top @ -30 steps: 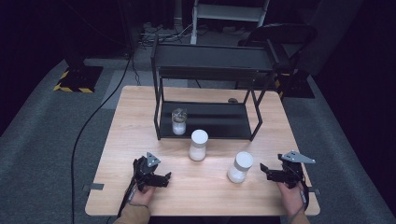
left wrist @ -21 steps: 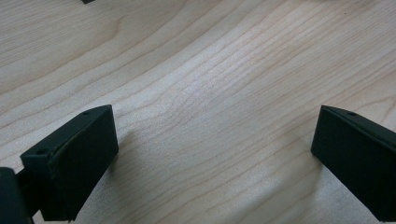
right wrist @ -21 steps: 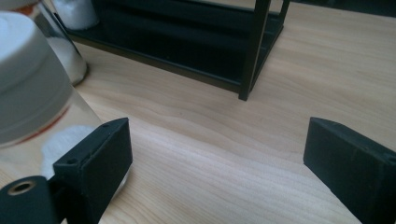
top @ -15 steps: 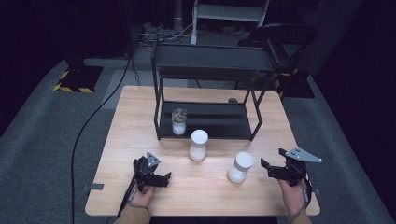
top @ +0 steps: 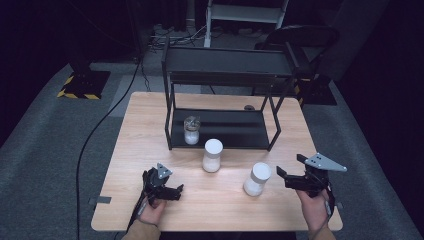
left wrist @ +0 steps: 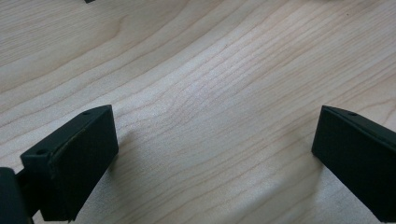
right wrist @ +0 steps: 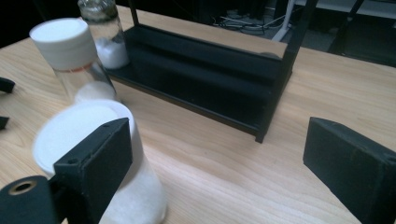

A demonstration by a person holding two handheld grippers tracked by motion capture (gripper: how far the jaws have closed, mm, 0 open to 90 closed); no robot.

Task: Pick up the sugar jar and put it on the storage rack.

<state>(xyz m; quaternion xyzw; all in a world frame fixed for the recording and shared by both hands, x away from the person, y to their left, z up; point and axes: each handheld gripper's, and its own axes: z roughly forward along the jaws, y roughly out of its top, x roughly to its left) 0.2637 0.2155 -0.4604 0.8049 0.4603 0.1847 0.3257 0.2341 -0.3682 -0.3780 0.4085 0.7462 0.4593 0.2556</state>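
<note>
Wooden table, jar beside right tool

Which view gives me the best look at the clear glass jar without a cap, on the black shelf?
The high view: the uncapped clear glass jar stands whole on the black metal shelf rack, white powder at its bottom. The right gripper view crops its top at the frame edge. The left gripper view gives bare light wooden table.

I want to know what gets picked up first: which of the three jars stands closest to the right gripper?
The white-capped jar at the table's front right, just left of the right gripper. The middle jar stands farther off, and the third jar is on the black rack.
</note>
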